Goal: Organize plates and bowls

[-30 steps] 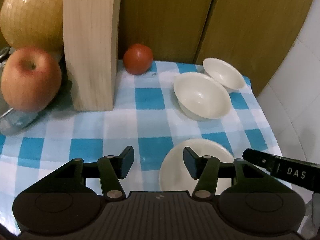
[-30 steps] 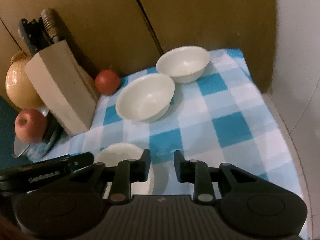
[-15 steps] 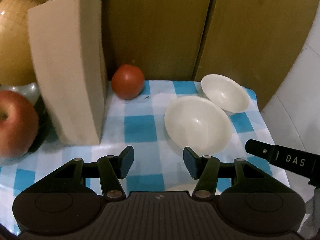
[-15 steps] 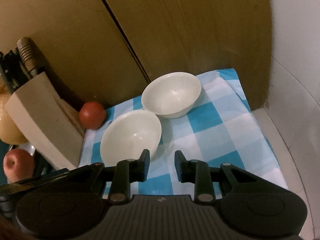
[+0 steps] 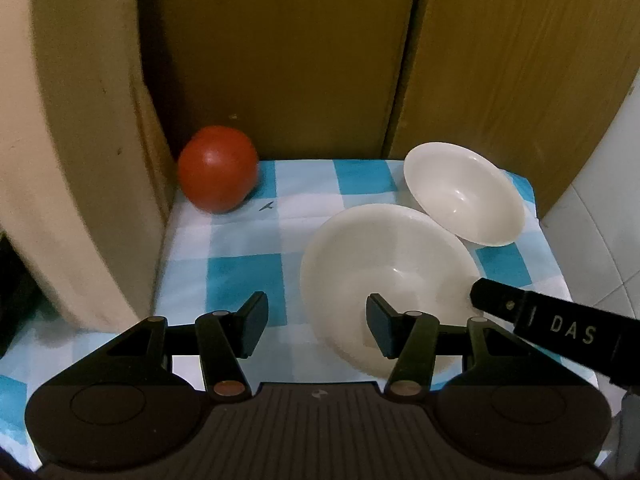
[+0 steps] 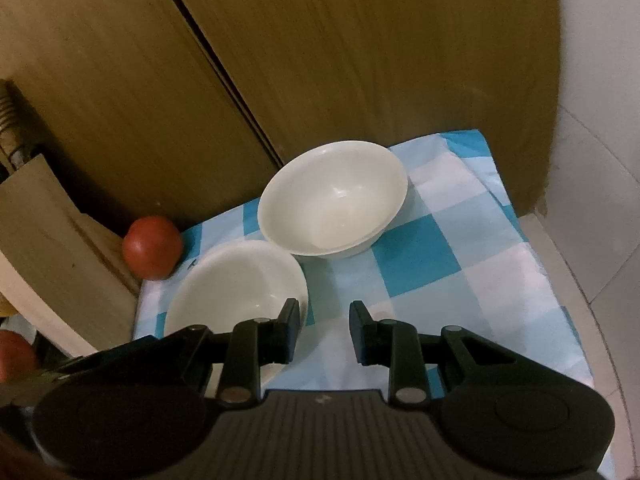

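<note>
Two white bowls sit on the blue-checked cloth [image 5: 244, 276]. The nearer, larger bowl [image 5: 384, 276] lies just beyond my left gripper [image 5: 316, 324], whose right finger reaches over its near rim. The farther bowl [image 5: 464, 196] touches it at the back right. In the right wrist view the nearer bowl [image 6: 236, 280] is at my left fingertip and the farther bowl [image 6: 332, 200] is ahead. My right gripper [image 6: 324, 332] is open and empty, as is my left. The plate is out of view.
A red tomato [image 5: 218, 168] sits at the back by the wooden knife block [image 5: 68, 140]. Brown cabinet doors [image 5: 320, 52] close off the back. A white tiled wall [image 6: 592, 160] stands on the right. An apple [image 6: 14, 354] shows at the far left.
Both grippers have moved forward toward the bowls. The plate, the apple and the melon have dropped out of the left view. Both stay open.
</note>
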